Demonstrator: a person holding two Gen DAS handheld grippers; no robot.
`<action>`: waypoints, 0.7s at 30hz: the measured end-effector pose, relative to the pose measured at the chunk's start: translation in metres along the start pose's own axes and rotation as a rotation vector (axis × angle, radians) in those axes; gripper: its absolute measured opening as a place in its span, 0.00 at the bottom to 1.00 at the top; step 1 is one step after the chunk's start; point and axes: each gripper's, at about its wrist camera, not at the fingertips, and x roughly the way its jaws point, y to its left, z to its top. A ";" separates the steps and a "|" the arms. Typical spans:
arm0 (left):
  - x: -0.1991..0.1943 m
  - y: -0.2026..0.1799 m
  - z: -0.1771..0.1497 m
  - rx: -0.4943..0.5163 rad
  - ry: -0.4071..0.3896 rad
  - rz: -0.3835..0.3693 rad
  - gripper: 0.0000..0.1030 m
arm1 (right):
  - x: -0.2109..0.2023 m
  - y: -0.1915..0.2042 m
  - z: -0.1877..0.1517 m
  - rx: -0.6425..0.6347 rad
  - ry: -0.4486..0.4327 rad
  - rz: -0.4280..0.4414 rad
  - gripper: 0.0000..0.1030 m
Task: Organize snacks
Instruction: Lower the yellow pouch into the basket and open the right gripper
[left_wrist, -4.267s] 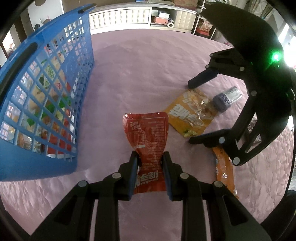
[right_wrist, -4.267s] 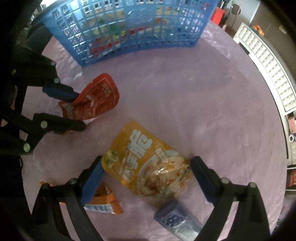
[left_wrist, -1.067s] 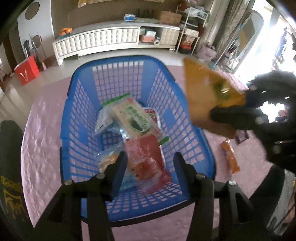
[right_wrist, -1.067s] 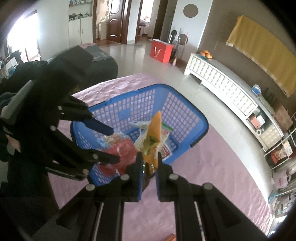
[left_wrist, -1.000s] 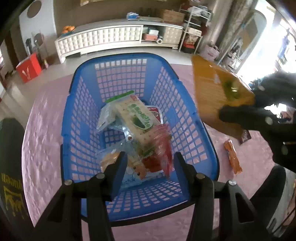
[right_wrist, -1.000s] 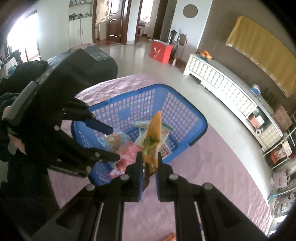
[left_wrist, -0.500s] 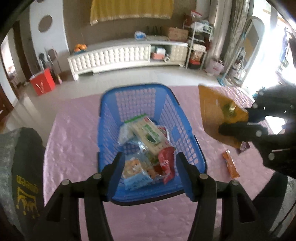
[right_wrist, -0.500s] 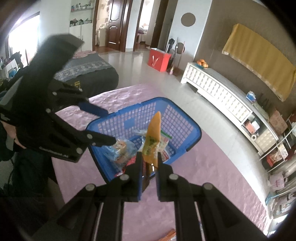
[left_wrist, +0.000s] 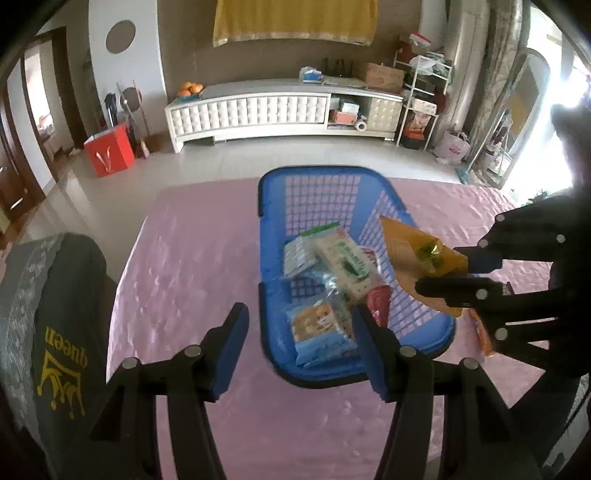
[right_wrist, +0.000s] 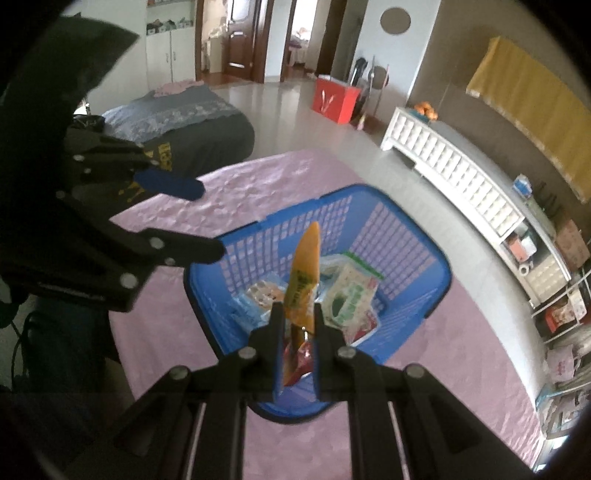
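The blue basket (left_wrist: 321, 181) stands on the pink tablecloth and holds several snack packs, among them a green-and-white pack (left_wrist: 347, 266) and the red pouch (left_wrist: 378, 302). My left gripper (left_wrist: 299, 328) hangs open and empty above the basket's near left side. My right gripper (right_wrist: 299, 317) is shut on the lower edge of the yellow pouch (right_wrist: 304, 273), which stands upright over the basket (right_wrist: 406, 210). In the left wrist view the yellow pouch (left_wrist: 410, 254) hovers over the basket's right rim. The left gripper (right_wrist: 205, 221) shows at the left of the right wrist view.
An orange snack stick (left_wrist: 484, 336) and a dark packet (left_wrist: 508, 288) lie on the cloth right of the basket. A grey chair back (left_wrist: 55, 314) stands at the table's left edge. A white cabinet (left_wrist: 258, 110) and a red box (left_wrist: 109, 153) are beyond.
The left gripper has let the red pouch fall into the basket, then risen and pulled back to the left. The right gripper has carried the yellow pouch from the table to over the basket.
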 end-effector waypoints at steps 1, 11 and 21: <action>0.001 0.002 -0.003 -0.003 0.005 0.002 0.54 | 0.005 0.001 0.000 0.002 0.008 0.007 0.14; 0.019 0.012 -0.016 -0.020 0.049 -0.009 0.54 | 0.044 0.012 0.000 -0.005 0.111 0.034 0.14; 0.020 0.007 -0.018 -0.017 0.053 -0.003 0.54 | 0.046 0.023 0.001 -0.025 0.132 0.021 0.44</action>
